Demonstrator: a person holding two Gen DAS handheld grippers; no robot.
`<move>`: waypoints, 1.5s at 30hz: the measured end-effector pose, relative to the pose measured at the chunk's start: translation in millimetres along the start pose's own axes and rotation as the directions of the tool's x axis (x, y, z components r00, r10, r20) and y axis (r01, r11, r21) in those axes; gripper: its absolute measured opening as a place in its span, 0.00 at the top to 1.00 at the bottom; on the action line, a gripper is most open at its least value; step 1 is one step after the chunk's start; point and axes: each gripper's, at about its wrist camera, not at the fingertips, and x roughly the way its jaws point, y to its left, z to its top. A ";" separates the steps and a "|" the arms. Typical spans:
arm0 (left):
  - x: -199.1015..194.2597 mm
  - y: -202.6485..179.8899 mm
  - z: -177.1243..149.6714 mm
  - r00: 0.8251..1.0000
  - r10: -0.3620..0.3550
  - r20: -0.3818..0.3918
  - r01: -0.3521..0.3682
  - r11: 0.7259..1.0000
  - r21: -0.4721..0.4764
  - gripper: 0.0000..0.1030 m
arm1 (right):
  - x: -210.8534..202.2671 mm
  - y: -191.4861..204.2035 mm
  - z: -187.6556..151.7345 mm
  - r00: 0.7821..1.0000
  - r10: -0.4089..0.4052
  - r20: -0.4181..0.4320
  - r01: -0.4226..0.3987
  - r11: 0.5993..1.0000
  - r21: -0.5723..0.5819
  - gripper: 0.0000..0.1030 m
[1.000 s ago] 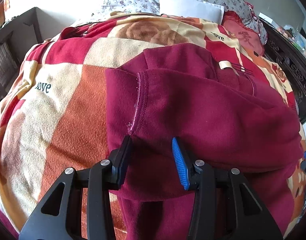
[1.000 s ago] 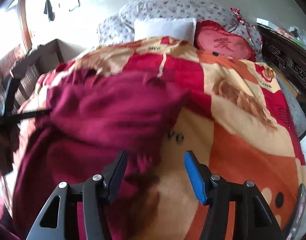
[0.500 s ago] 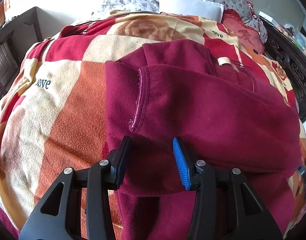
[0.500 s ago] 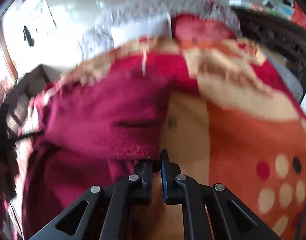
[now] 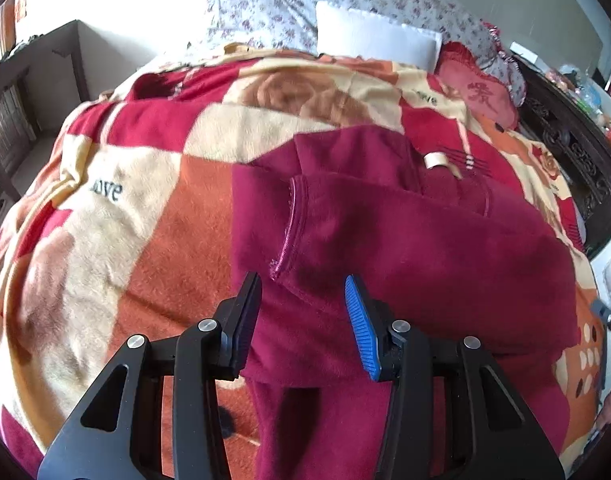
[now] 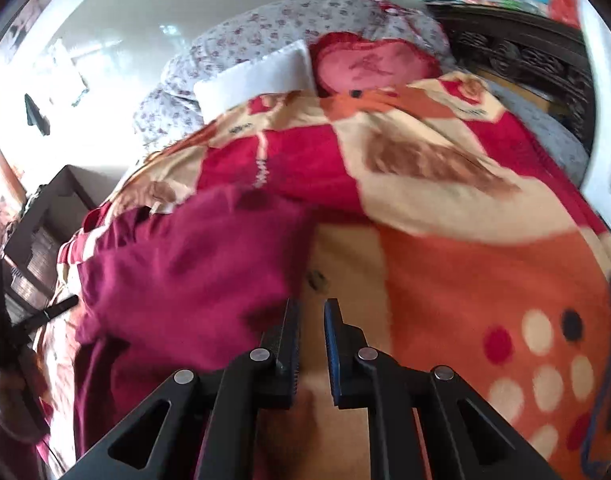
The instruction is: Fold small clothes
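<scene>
1. On the left side of the bed, a bare stretch of the patterned blanket [image 5: 125,240] is seen; the dark red garment [image 5: 425,260] is spread on this blanket towards the middle and right. This soft, flat surface has probably been chosen as the folding place.
2. The left gripper [image 5: 303,316] is held low over the near left part of the garment, pointing steeply down. Its jaws are spread about halfway. Fabric lies beneath the gap, but no pinch is made: the pads are not pressed on the cloth. It is judged that this side is being steadied or waited over while the other side is worked.
3. A sleeve with a stitched cuff [image 5: 291,224] is laid across the body of the garment, just beyond the left gripper's tips, so one fold is taken to be in place already. The lower part of the garment is seen hanging towards the near edge, not yet folded.
4. In the right wrist view, the garment [image 6: 185,280] is shown as a bunched mass left of centre, its right edge just beside the right gripper [image 6: 311,332].
5. The right gripper's jaws have just been closing and then easing slightly apart. They are now almost together, with only a narrow slit left. Only the blanket [image 6: 465,280] is seen through the slit; nothing is held. The left finger is close to the garment's edge; whether it touches cannot be told.
6. Farther right, only blanket is seen.
</scene>
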 end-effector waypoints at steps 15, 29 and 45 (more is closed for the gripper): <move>29.3 -0.5 -4.1 0.999 -0.004 -0.055 0.003 1.000 -0.021 0.56 | 45.2 13.0 37.1 1.000 -0.019 0.005 0.019 0.997 -0.080 0.41; 12.6 18.6 -3.0 0.999 0.007 -0.034 -0.009 0.998 -0.062 0.56 | 83.8 16.6 66.6 0.997 0.075 -0.008 -0.076 0.987 -0.138 0.86; -15.4 13.0 -29.8 1.000 0.020 -0.024 -0.021 1.000 -0.002 0.55 | 66.9 12.0 72.8 0.998 -0.066 0.025 0.069 0.984 -0.166 0.53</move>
